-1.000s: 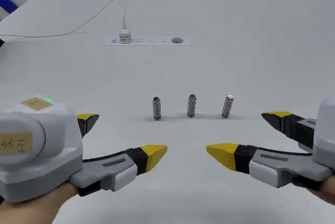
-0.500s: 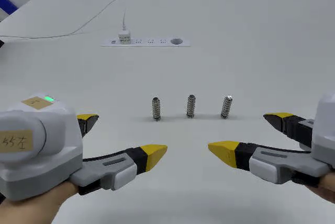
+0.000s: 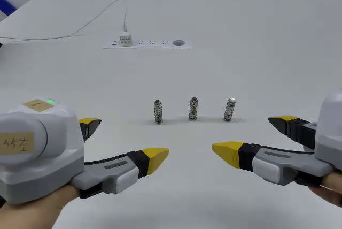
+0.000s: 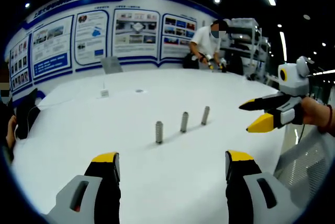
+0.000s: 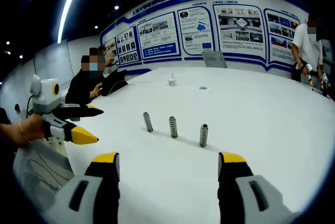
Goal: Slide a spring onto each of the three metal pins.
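"Three pins – where do they stand?" the supervisor asks.

"In a row on the white table (image 3: 256,52), on the near side of the power strip (image 3: 147,43) and well apart from it. The row runs parallel to the strip. Counting from the strip's plug (image 3: 125,39) end, they are the first pin (image 3: 158,102), second pin (image 3: 193,100) and third pin (image 3: 231,100). All three carry springs (image 3: 193,111) coiled round their shafts, seated down at table level."

"And the tools?"

"The left gripper (image 3: 128,138) is released, with its jaws spread wide and nothing between them. It hovers farther from the strip than the pins, off toward the plug end. The right gripper (image 3: 241,132) is likewise released and empty – same side of the row, off toward the strip's other end. Neither touches a pin or a spring, and bare table lies between their yellow tips."

"Anything further?"

"A cable (image 3: 80,25) leaves the plug and trails away across the table, beyond the strip. In the left gripper view a person (image 4: 205,43) in a white shirt stands past the table's far edge, behind the strip"
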### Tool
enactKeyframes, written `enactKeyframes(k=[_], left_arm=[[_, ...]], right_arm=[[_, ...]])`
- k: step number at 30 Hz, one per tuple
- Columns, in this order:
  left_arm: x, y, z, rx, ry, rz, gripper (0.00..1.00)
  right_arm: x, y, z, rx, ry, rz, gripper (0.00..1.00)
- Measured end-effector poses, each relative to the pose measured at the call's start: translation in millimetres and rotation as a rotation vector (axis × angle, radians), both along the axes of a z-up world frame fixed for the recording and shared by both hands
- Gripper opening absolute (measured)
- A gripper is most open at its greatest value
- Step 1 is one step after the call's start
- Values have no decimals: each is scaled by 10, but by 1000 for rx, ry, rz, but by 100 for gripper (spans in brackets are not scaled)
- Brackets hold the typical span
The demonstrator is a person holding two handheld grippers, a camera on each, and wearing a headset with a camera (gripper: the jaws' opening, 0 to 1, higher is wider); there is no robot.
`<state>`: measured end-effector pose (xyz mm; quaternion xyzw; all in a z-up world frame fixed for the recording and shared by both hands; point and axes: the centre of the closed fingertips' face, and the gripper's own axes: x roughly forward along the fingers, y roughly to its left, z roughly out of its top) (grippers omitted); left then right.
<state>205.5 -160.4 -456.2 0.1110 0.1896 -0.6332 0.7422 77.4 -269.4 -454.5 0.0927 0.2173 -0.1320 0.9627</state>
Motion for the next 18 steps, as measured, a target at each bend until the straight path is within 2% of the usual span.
enactKeyframes(k=[8,18], left_arm=[[-11,-24,3,-1,-5,-6,84],[-18,-22,10,-3,-2,-8,85]], right_arm=[[1,11,-17,2,10,0,78],[15,-12,10,-38,6,6,78]])
